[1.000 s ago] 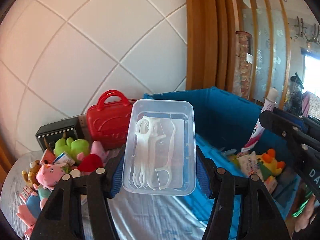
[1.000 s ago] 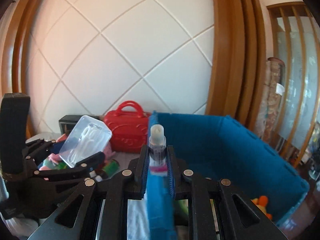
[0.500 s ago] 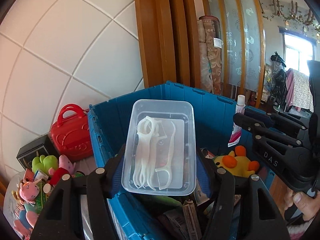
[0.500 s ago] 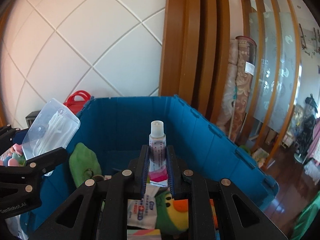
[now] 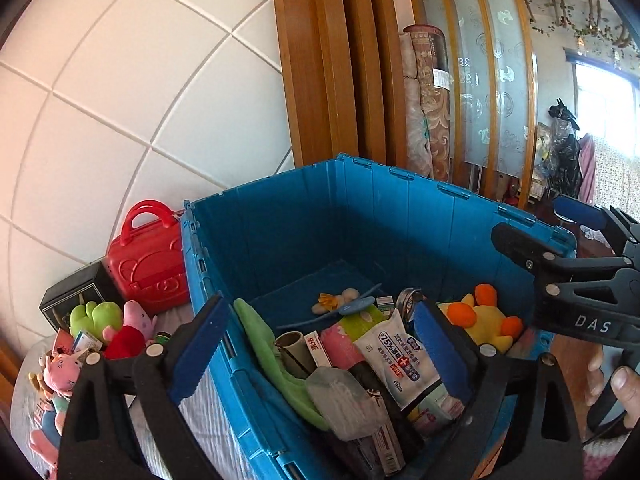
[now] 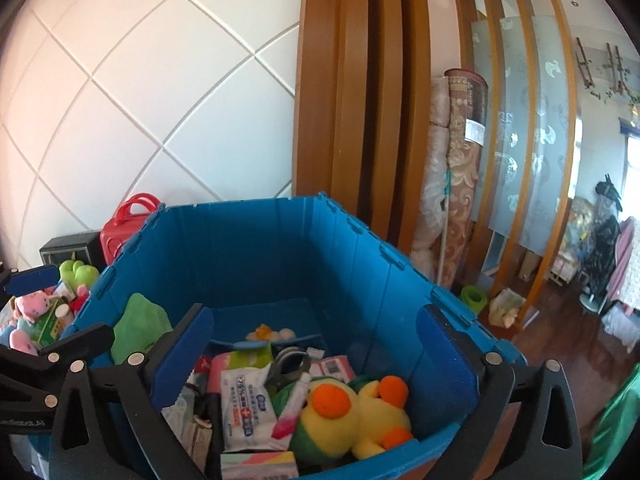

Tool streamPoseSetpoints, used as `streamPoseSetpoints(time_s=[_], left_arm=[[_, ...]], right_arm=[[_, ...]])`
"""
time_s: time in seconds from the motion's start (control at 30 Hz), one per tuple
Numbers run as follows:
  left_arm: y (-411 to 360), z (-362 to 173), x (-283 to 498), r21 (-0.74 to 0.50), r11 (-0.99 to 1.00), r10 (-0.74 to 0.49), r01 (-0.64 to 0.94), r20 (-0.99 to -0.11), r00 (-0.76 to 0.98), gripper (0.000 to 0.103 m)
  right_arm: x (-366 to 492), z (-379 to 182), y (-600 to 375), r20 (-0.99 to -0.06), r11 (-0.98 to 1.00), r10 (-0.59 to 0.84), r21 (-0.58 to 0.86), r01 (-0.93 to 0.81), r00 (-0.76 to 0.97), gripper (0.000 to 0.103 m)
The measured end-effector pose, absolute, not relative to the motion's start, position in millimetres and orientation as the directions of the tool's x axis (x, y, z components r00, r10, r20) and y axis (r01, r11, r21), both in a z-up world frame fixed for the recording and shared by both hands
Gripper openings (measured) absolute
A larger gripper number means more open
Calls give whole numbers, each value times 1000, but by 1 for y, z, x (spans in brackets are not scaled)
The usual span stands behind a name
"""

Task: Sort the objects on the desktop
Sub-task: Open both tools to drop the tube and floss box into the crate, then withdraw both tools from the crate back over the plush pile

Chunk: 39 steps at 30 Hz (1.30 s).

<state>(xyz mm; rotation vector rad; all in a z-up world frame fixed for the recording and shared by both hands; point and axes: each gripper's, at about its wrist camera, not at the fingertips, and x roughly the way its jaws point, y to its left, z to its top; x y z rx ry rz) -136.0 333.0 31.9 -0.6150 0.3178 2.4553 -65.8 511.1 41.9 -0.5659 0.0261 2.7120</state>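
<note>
Bright daylight floods both views, and the window [image 5: 606, 120] at the far right of the left wrist view blows out to pure white while the tiled wall [image 5: 132, 92] glows evenly with a warm pink tint at its left. Fisheye bending curves the tile seams and the wooden posts [image 6: 360, 92], and black vignette eats every corner. The blue crate [image 6: 280, 248] sits sharp with a shaded interior.

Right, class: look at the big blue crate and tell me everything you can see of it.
The blue crate is a deep, open-topped bin of what looks like rigid plastic, with ribbed walls and hinge-like notches along its rim. It stands upright near a white tiled wall, with a red toy case close to its left side. It is partly filled: a yellow plush duck, a wipes pack, a green cloth and small boxes lie inside.
</note>
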Motion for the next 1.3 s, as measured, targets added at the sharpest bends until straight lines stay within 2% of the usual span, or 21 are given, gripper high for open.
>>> streamPoseSetpoints(time_s=[0.13, 0.27, 0.53, 0.7, 0.83, 0.97, 1.13, 1.3], left_arm=[[307, 32, -136, 47, -832, 468, -553, -475, -745, 95], [263, 29, -142, 5, -875, 425, -484, -469, -774, 95], [131, 2, -170, -45, -969, 227, -243, -551, -803, 95], [26, -20, -178, -39, -998, 61, -47, -603, -795, 95], [-53, -42, -184, -56, -997, -11, 62, -644, -765, 95], [-114, -66, -192, -55, -986, -76, 157, -691, -719, 95], [-164, -91, -210, -69, -973, -101, 220, -730, -676, 95], [-198, -105, -252, -83, -963, -108, 256, -753, -649, 95]], right_arm=[[-62, 50, 500, -382, -937, 342, -67, -344, -858, 103], [-62, 57, 470, -364, -963, 267, -65, -262, -892, 103], [-89, 72, 366, -338, -998, 13, -64, 9, -941, 103], [-113, 73, 281, -352, -981, -140, -76, 177, -925, 103], [-143, 59, 216, -404, -958, -226, -76, 278, -887, 103], [-184, 31, 154, -497, -933, -277, -64, 353, -822, 103], [-241, -11, 95, -607, -918, -282, -54, 393, -743, 103], [-294, -37, 64, -669, -913, -262, -62, 403, -696, 103]])
